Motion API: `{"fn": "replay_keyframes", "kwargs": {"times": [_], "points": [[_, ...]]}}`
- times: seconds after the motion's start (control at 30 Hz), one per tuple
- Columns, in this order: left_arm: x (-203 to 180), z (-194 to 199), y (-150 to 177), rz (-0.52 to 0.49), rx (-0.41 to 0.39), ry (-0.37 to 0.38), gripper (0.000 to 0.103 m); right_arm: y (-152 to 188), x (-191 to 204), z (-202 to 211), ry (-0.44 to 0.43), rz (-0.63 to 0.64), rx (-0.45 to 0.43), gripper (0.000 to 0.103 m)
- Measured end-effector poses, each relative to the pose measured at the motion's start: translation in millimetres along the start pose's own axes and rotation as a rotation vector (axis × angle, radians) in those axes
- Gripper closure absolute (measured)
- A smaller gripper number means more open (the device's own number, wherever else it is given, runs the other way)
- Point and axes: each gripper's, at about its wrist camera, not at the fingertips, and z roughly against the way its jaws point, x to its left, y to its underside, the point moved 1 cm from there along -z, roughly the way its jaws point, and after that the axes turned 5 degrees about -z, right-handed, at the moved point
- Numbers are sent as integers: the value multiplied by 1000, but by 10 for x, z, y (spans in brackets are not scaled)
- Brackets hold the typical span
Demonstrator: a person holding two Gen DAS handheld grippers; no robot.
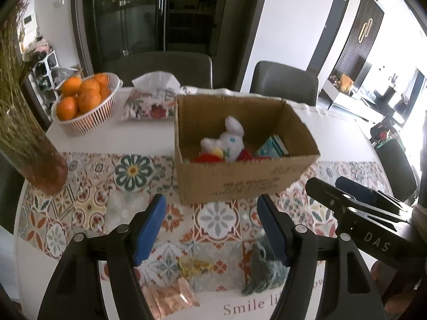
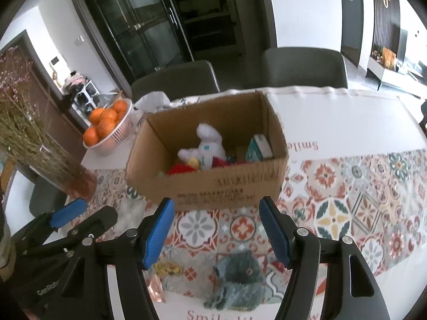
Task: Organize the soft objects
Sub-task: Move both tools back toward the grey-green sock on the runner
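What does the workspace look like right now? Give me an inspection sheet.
Surface: table with patterned cloth.
Job's things: open box holds a white plush, red items and a carton; grey plush and a clear bag lie on the cloth near the tongs.
Clutter: orange basket, tissue pack, vase.
Grippers: left tongs open, empty; right tongs open, empty.
Cables: nothing seen.
Surroundings: chairs, dark cabinet.

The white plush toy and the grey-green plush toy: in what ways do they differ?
The white plush toy lies inside the cardboard box; the grey-green plush toy lies outside it on the patterned tablecloth. The white one rests among other items; the grey-green one looks wrapped in clear plastic. Neither is held by a gripper.
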Motion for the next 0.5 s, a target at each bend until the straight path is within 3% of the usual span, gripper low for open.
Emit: {"fn": "replay_keyframes", "kwargs": {"times": [0.5], "points": [[-32, -226, 466, -29, 138, 27, 25, 522, -130, -161, 23, -55, 124, 29]]}}
